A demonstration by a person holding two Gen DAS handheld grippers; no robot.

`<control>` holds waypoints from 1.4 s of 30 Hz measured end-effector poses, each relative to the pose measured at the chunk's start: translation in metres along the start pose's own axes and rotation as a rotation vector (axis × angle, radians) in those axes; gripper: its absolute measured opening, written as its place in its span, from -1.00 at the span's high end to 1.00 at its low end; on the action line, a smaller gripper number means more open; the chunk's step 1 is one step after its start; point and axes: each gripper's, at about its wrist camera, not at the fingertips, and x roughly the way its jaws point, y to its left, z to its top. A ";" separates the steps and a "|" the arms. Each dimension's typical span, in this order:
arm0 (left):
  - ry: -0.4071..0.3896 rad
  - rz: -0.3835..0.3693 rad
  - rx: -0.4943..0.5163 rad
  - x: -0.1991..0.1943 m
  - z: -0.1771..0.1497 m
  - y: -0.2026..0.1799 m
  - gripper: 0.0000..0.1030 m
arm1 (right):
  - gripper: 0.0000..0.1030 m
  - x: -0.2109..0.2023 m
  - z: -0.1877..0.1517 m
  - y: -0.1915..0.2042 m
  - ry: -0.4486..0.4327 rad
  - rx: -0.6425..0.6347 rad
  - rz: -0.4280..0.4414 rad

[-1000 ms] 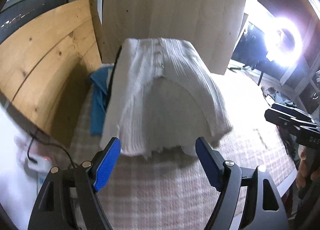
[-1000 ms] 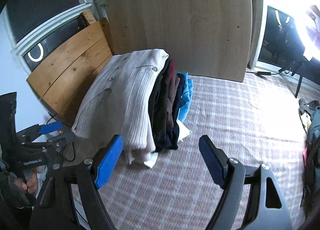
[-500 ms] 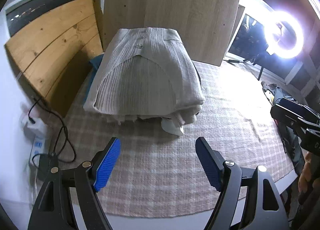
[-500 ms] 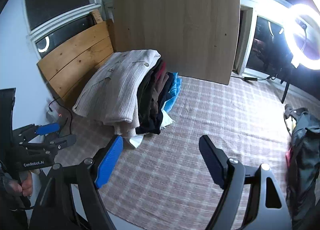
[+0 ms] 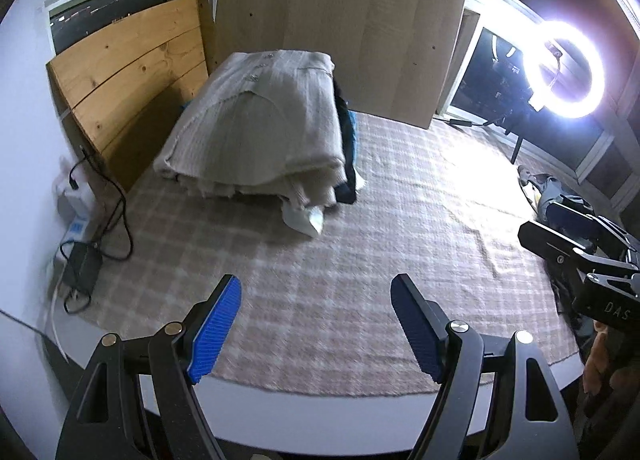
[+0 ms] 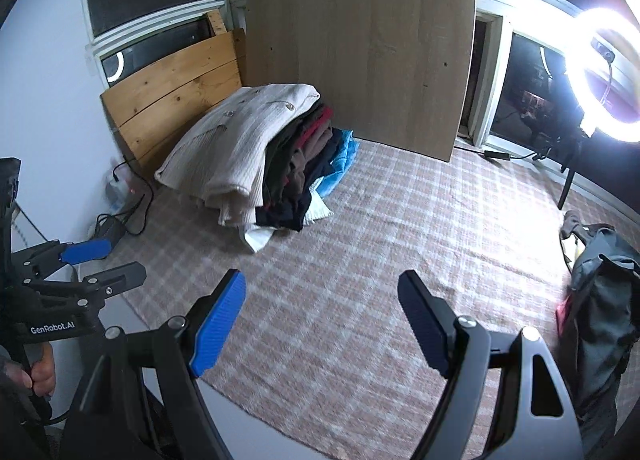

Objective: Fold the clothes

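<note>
A stack of folded clothes sits at the far left of the checked pink cloth, topped by a cream ribbed cardigan with buttons. Dark, red and blue garments show along its right side. My left gripper is open and empty, well back from the stack, near the front edge. My right gripper is open and empty, also far from the stack. Each gripper shows in the other's view, the right one at the right edge and the left one at the left edge.
Wooden boards lean against the wall behind the stack. A power strip and black cables lie at the left edge. A ring light glares at the right. A grey bag lies at the right of the cloth.
Both grippers have pulled back and up from the stack, which now looks smaller and farther. The cream cardigan lies settled on top.
</note>
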 end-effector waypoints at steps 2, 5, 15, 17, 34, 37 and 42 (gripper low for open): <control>0.001 -0.002 -0.010 -0.003 -0.005 -0.006 -0.47 | -0.51 -0.006 -0.005 -0.004 -0.003 -0.005 0.004; -0.007 -0.001 -0.018 -0.010 -0.010 -0.013 -0.47 | -0.51 -0.014 -0.010 -0.007 -0.010 -0.011 0.006; -0.038 0.002 -0.003 -0.032 -0.007 -0.029 -0.47 | -0.51 -0.033 -0.012 -0.010 -0.052 -0.021 0.010; -0.044 0.013 0.001 -0.036 -0.007 -0.031 -0.47 | -0.51 -0.032 -0.013 -0.010 -0.049 -0.021 0.015; -0.041 0.022 0.013 -0.039 -0.006 -0.032 -0.47 | -0.51 -0.032 -0.013 -0.013 -0.048 -0.017 0.010; -0.040 0.023 0.021 -0.039 -0.006 -0.034 -0.47 | -0.51 -0.032 -0.014 -0.014 -0.046 -0.019 0.008; -0.036 0.026 0.020 -0.038 -0.006 -0.035 -0.47 | -0.51 -0.032 -0.014 -0.016 -0.044 -0.018 0.006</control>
